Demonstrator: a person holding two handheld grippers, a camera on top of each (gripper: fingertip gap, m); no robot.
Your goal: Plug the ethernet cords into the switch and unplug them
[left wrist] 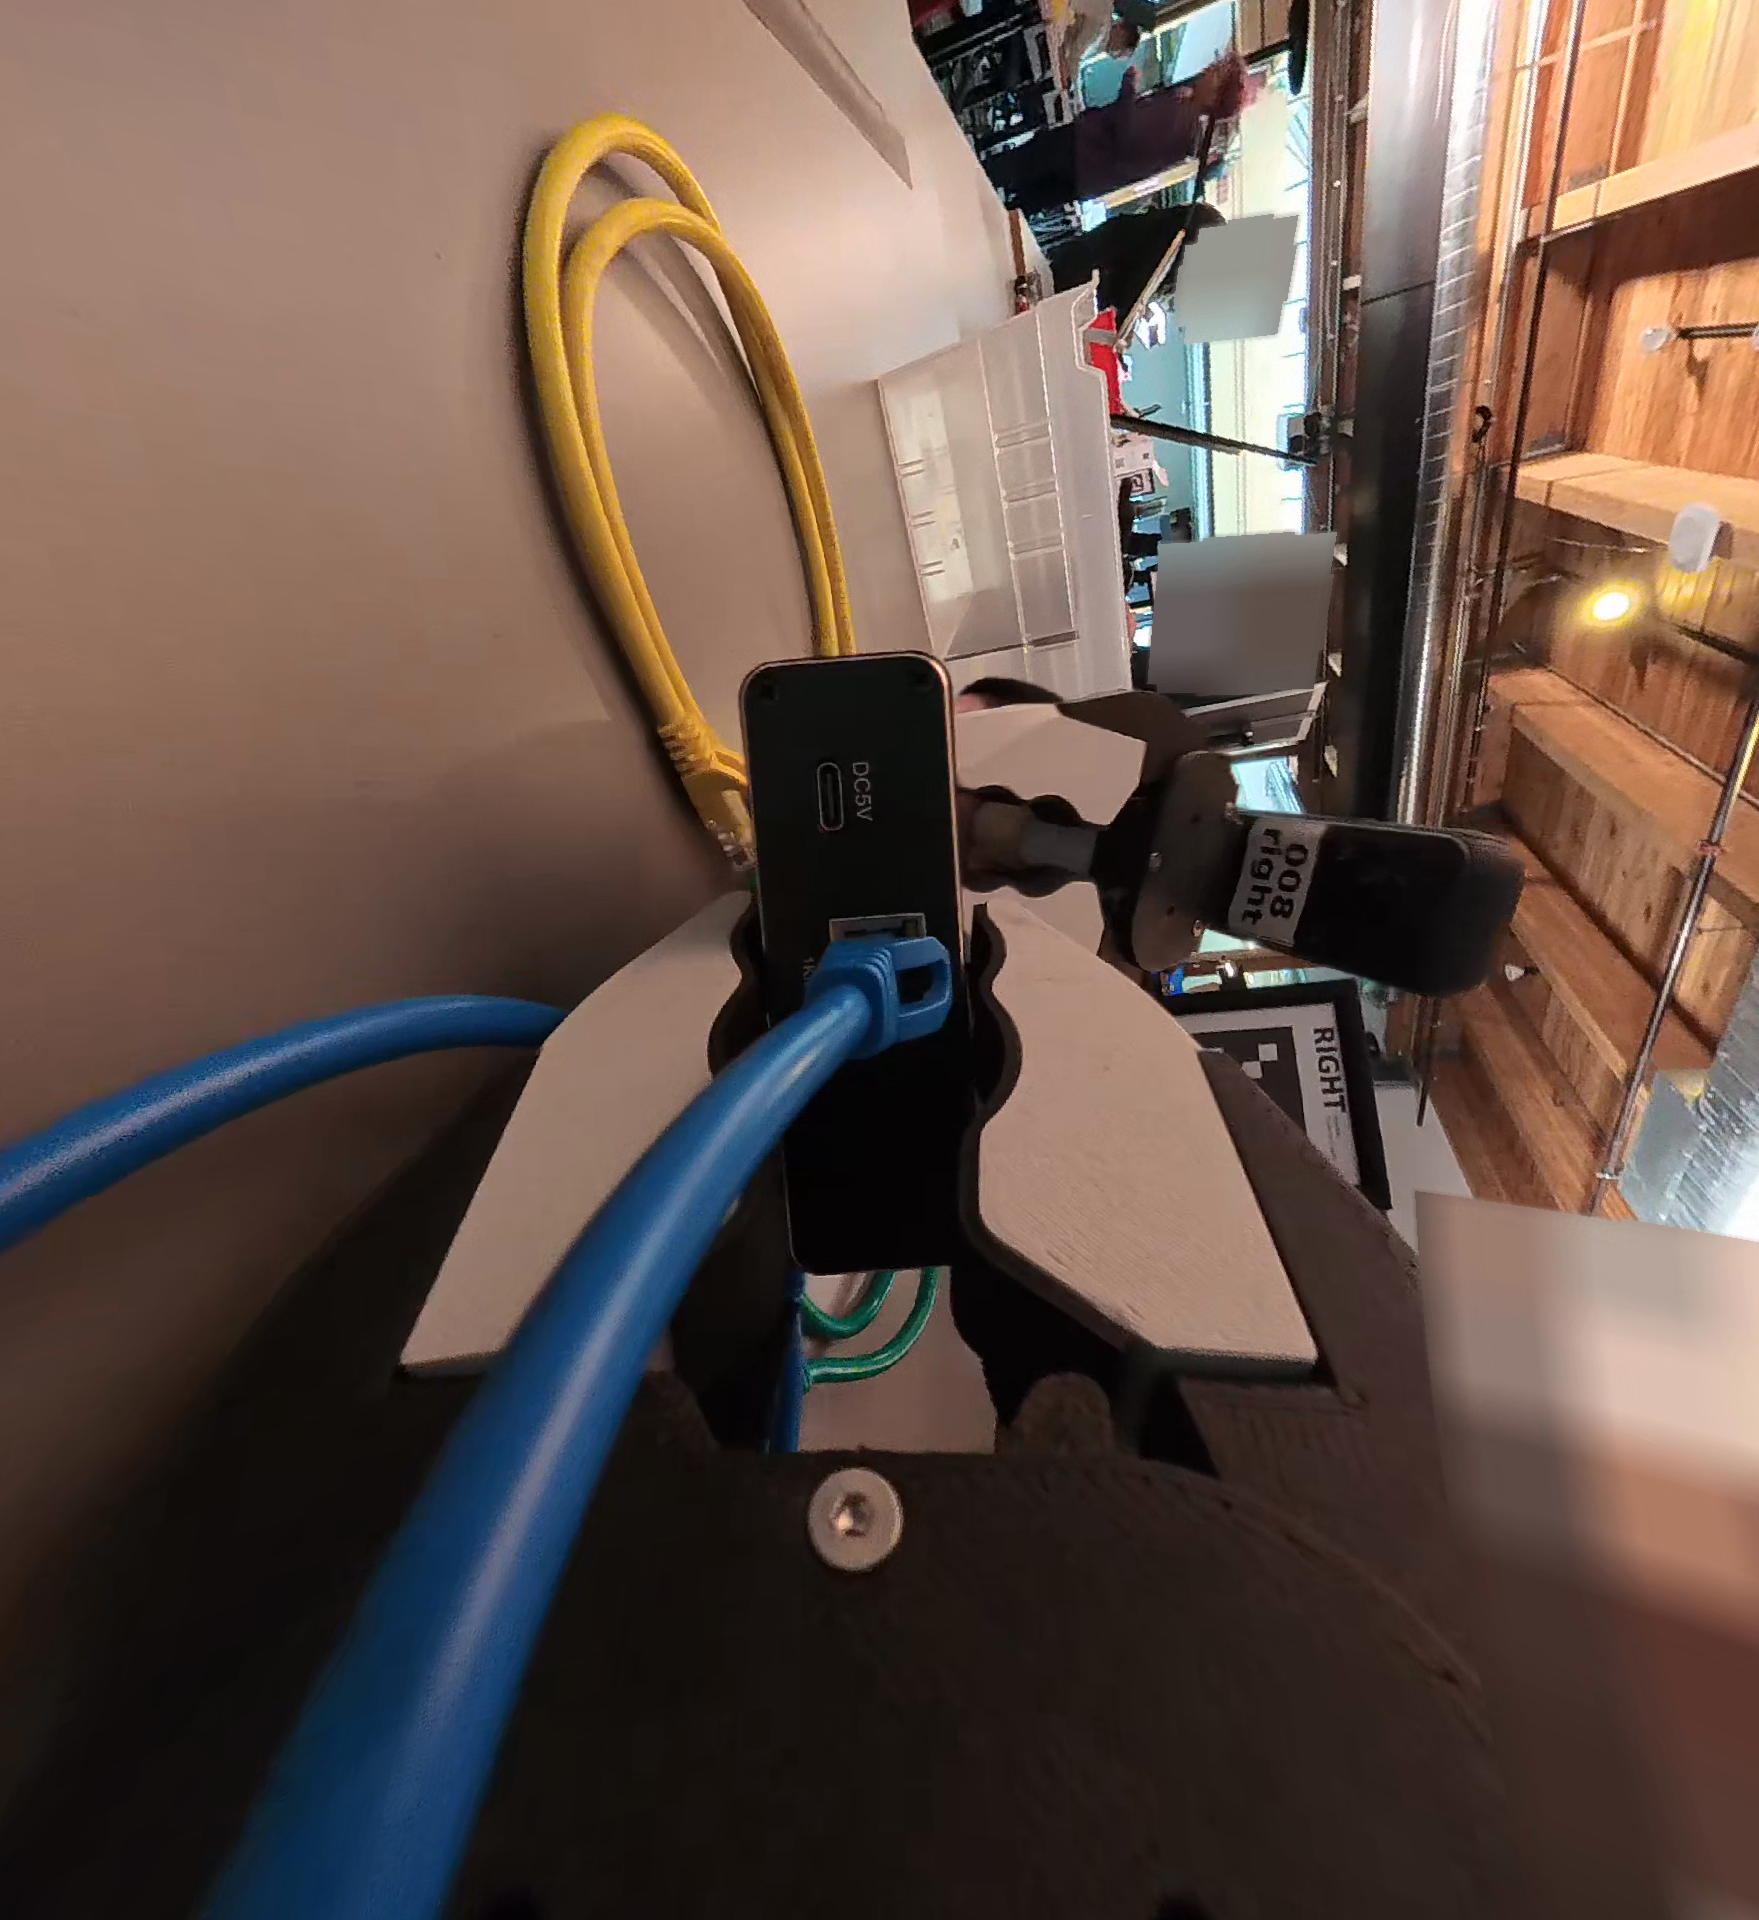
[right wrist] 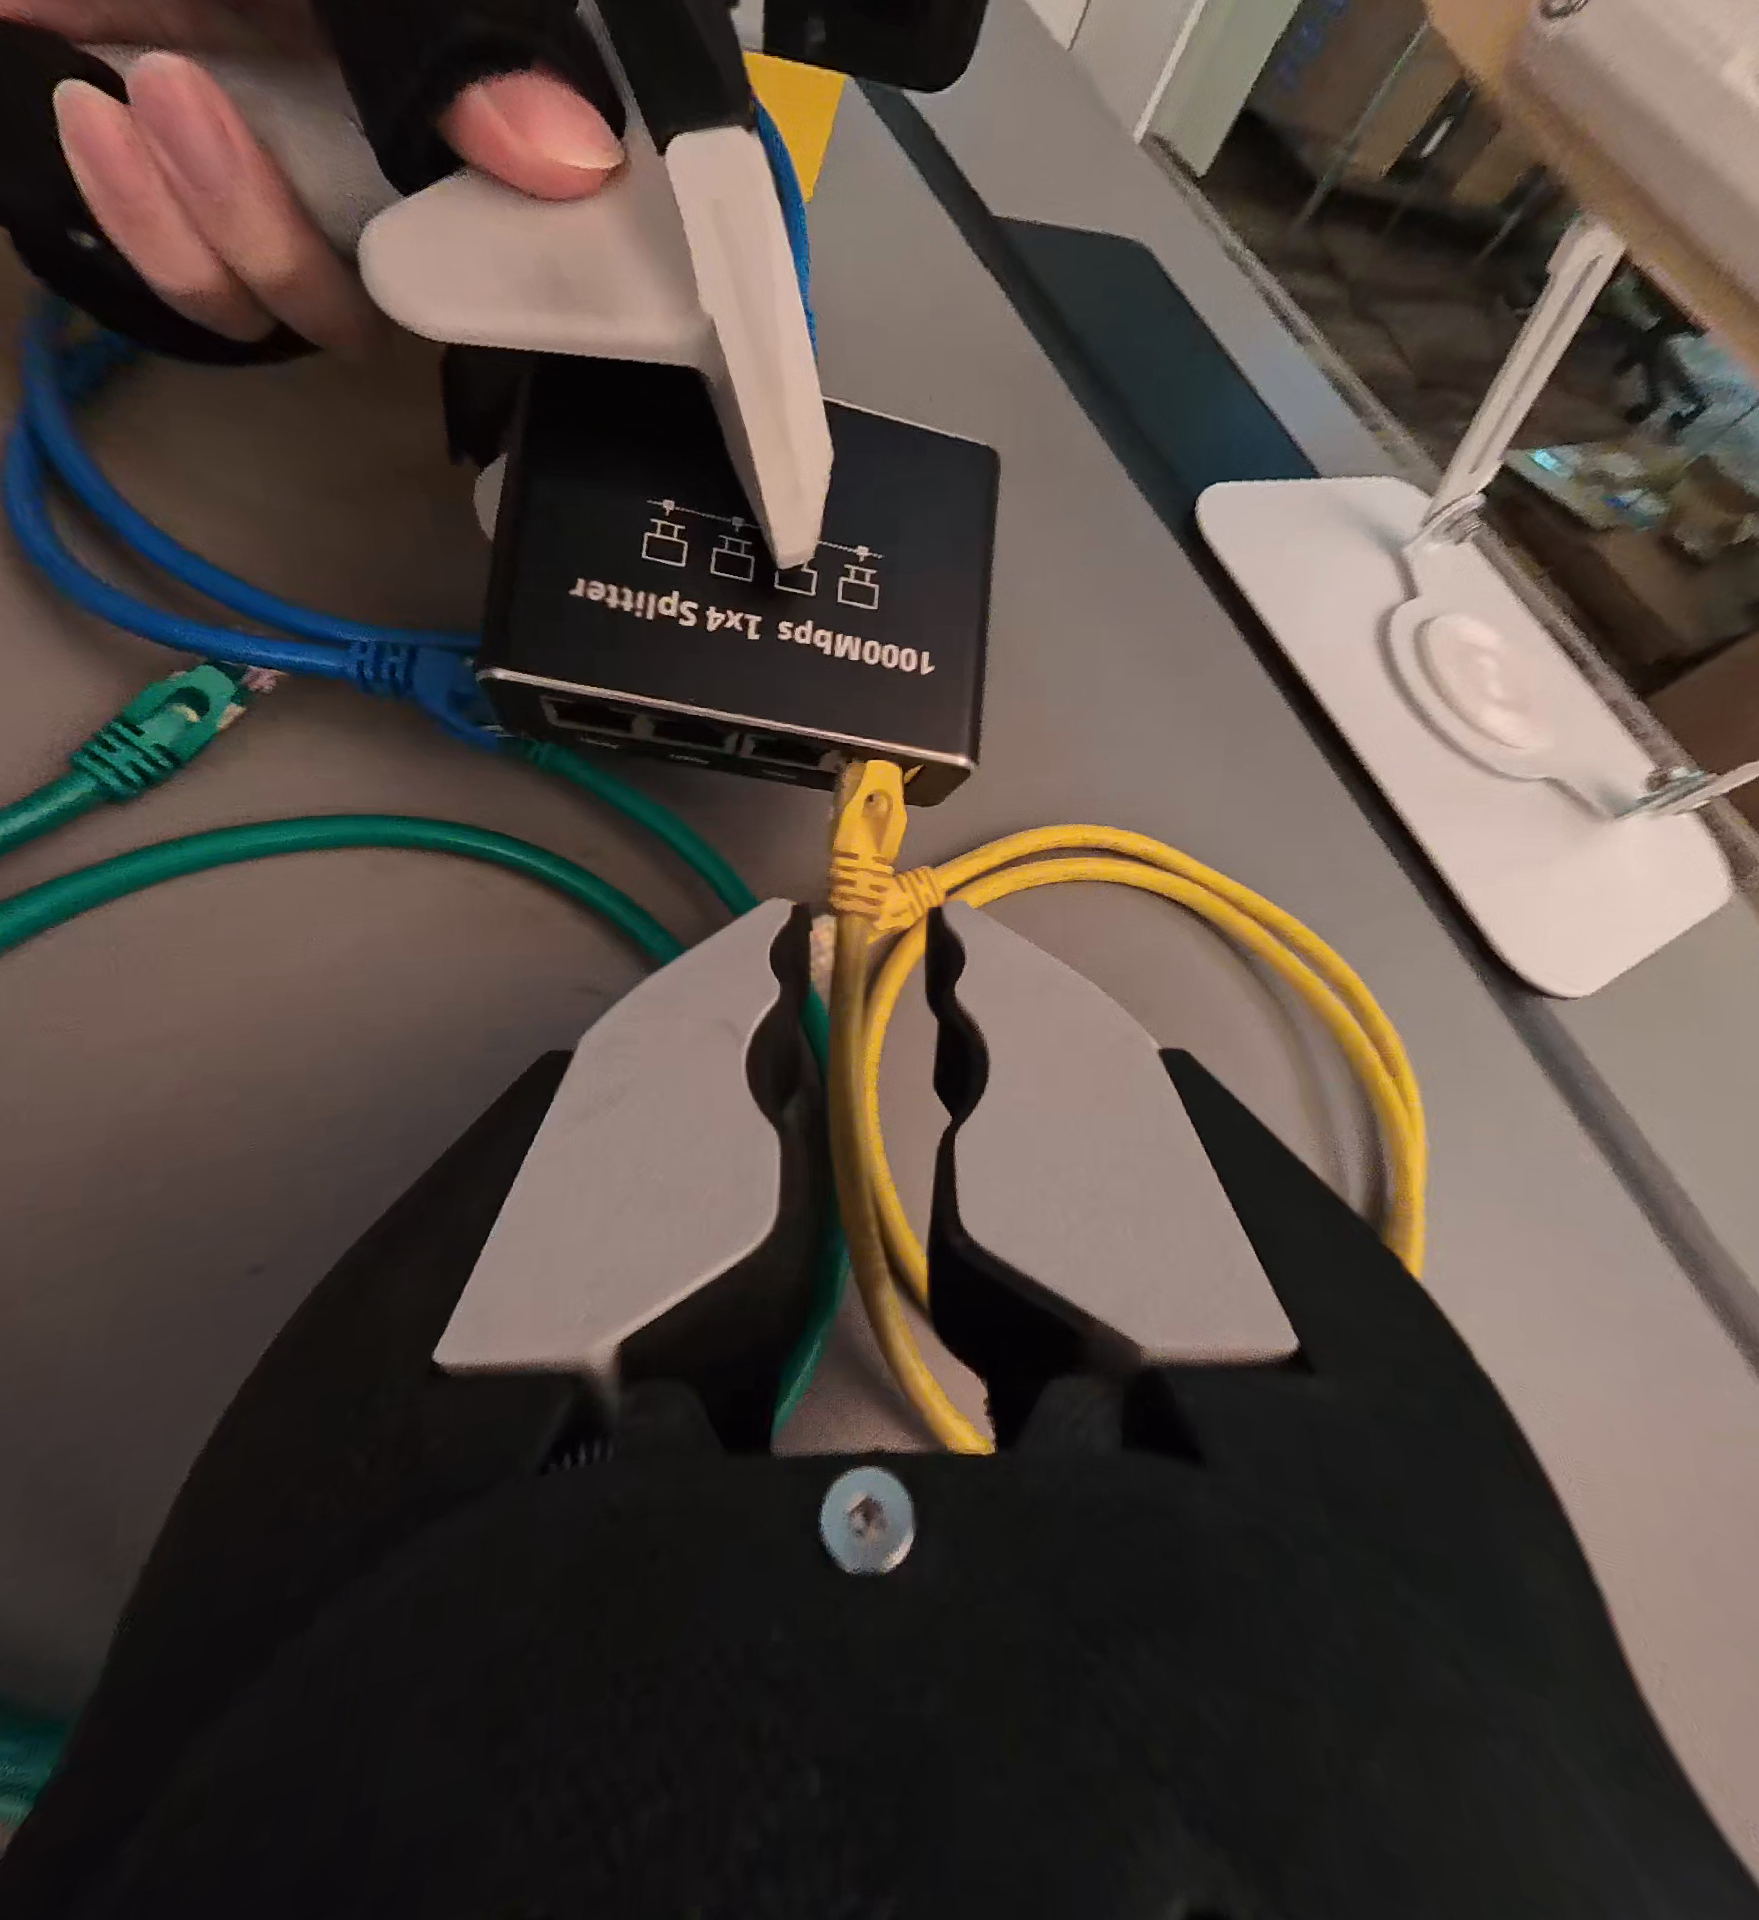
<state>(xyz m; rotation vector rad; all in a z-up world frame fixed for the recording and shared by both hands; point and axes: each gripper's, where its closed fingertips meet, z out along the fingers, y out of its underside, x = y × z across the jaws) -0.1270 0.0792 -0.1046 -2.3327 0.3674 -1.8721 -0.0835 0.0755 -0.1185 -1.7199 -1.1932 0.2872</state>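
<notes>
My left gripper (left wrist: 864,914) is shut on the black switch (left wrist: 854,790), one finger above and one below; its upper finger (right wrist: 750,364) shows in the right wrist view. A blue cord's plug (left wrist: 885,987) sits in the switch's rear port. The yellow cord's plug (right wrist: 870,805) is at the rightmost front port of the switch (right wrist: 750,644); I cannot tell if it is seated. My right gripper (right wrist: 870,920) is narrowly open just behind that plug, hovering over the yellow cord (right wrist: 1270,935). A green cord's plug (right wrist: 163,717) lies free on the table at the left.
A second blue plug (right wrist: 418,675) lies at the switch's left front corner. A white stand base (right wrist: 1457,727) sits right of the switch near the table edge. A clear plastic bin (left wrist: 1000,499) stands beyond. A person's gloved hand (right wrist: 179,208) holds the left gripper. Spacing between my two grippers at the tips: around 6 centimetres.
</notes>
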